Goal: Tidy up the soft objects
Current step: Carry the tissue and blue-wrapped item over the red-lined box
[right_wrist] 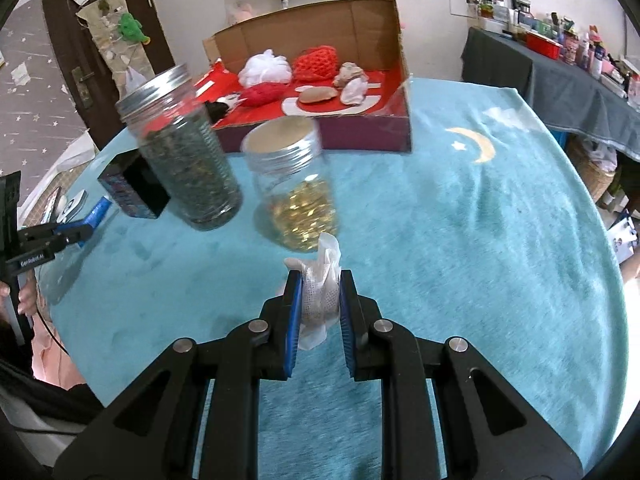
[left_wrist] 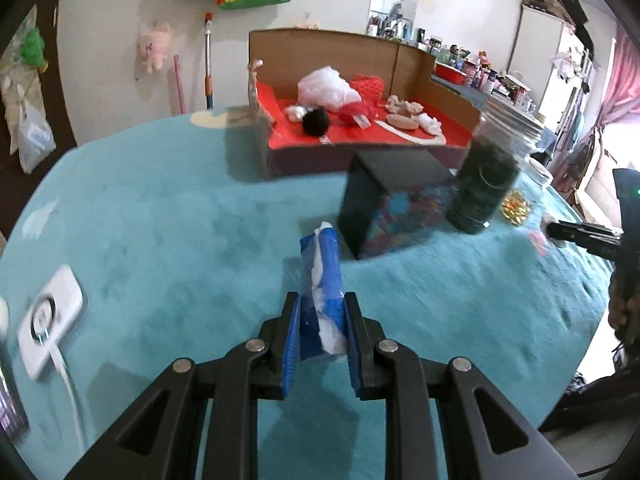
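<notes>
My left gripper (left_wrist: 322, 316) is shut on a blue tissue pack (left_wrist: 322, 268) with white tissue showing, held above the teal table cover. My right gripper (right_wrist: 320, 300) is shut on a white mesh sachet (right_wrist: 320, 292), also above the cover. A cardboard box with a red floor (left_wrist: 360, 140) stands at the far side; it also shows in the right wrist view (right_wrist: 320, 136). It holds several soft things: a white puff (right_wrist: 266, 68), a red knitted piece (right_wrist: 316, 64), a black pompom (left_wrist: 316, 120).
A jar of dark leaves (right_wrist: 188, 152) and a jar of gold pieces (right_wrist: 296, 184) stand in front of the box, beside a small black box (left_wrist: 392, 204). A white charger (left_wrist: 50, 320) lies at the left. A cluttered side table (right_wrist: 560, 60) stands at the right.
</notes>
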A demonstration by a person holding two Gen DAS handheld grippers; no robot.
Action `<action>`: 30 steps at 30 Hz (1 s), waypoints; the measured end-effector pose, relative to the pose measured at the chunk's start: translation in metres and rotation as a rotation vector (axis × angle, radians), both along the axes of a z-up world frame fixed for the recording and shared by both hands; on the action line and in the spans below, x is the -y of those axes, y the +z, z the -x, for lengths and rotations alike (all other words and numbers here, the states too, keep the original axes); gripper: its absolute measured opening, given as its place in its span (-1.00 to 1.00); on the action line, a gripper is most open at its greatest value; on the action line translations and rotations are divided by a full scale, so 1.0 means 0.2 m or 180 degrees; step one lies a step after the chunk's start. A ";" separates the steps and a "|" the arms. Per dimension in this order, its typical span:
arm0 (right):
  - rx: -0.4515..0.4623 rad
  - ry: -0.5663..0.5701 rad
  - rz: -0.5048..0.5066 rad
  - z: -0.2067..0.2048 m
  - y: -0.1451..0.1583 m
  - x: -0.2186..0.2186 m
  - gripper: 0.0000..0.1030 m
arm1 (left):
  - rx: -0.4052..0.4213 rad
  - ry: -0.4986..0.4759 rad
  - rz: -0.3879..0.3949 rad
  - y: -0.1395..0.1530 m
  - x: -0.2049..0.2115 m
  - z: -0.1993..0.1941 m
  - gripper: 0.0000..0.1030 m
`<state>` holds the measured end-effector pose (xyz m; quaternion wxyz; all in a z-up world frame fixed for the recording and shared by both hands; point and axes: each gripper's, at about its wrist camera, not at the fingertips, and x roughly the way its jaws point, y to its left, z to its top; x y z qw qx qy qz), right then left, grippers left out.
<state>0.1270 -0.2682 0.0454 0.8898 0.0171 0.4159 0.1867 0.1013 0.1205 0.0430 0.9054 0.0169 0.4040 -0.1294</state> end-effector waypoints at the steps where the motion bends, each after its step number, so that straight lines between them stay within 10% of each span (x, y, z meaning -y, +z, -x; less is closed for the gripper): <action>1: -0.0001 -0.0003 0.0015 -0.01 0.00 0.01 -0.67 | 0.0027 -0.0017 -0.0036 0.01 0.00 -0.02 -0.57; 30: -0.0057 0.0492 -0.0024 -0.46 0.13 0.05 -0.67 | 0.0268 -0.0864 -0.0206 0.16 -0.01 -0.49 -0.57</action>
